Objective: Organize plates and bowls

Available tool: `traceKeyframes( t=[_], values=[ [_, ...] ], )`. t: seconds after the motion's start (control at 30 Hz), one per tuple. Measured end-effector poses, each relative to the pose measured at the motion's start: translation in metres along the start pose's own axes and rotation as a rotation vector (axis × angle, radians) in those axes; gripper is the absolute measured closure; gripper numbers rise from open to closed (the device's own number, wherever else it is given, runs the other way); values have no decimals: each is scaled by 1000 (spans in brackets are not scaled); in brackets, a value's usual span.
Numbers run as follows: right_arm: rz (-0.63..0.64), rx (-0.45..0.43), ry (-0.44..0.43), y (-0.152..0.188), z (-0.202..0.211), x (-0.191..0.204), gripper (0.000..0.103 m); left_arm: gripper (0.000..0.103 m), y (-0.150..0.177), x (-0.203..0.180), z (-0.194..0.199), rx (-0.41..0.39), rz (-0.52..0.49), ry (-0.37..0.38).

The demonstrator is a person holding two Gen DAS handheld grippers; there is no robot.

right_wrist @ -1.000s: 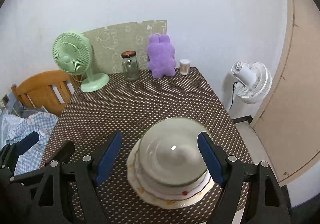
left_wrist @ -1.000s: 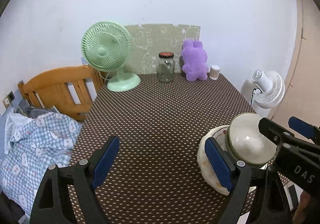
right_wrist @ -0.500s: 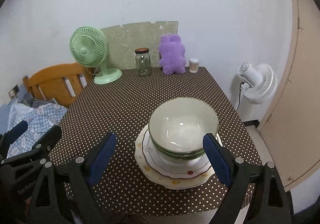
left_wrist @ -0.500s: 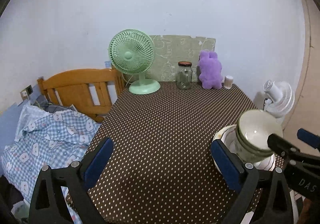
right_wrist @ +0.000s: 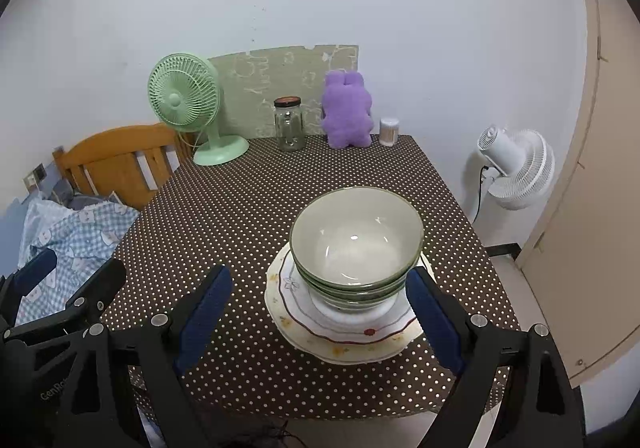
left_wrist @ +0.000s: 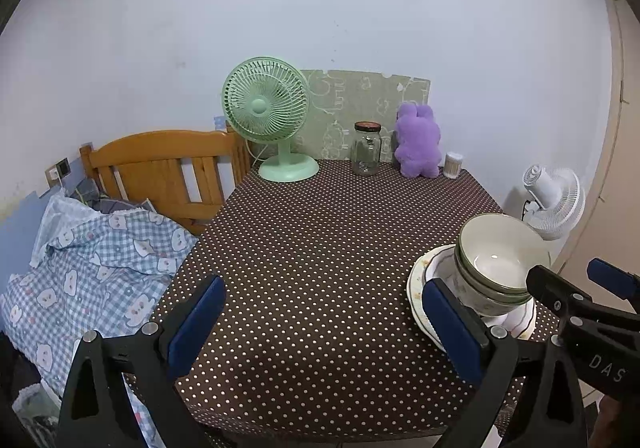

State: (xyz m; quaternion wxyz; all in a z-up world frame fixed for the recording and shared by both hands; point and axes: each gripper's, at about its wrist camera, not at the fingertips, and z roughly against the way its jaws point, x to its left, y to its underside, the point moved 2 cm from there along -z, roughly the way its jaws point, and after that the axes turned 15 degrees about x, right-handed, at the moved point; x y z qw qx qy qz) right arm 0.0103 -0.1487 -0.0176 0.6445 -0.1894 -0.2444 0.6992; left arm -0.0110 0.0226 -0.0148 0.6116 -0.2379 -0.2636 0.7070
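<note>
Bowls (right_wrist: 356, 248) sit nested on stacked plates (right_wrist: 344, 332) at 5 o'clock of the surface (right_wrist: 240, 216); your left tool (left_wrist: 320, 324) and right tool (right_wrist: 320, 316), just spread wider, hold nothing, so stacking looks done.

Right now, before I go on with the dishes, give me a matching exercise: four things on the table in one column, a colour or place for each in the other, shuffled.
Things:
1. desk fan
2. plush toy
3. stacked bowls
4. glass jar

Descriptions:
A. on the plates
B. between the other two at the back
C. purple
D. mint green

Pairs: 1-D, 2-C, 3-A, 4-B
</note>
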Motion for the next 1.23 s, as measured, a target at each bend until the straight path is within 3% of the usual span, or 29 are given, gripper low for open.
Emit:
traceKeyframes(
  t=[1.23],
  values=[
    [-19,-3,19,5,3,-22,13,4,2,-15,3,0,-11,22]
  ],
)
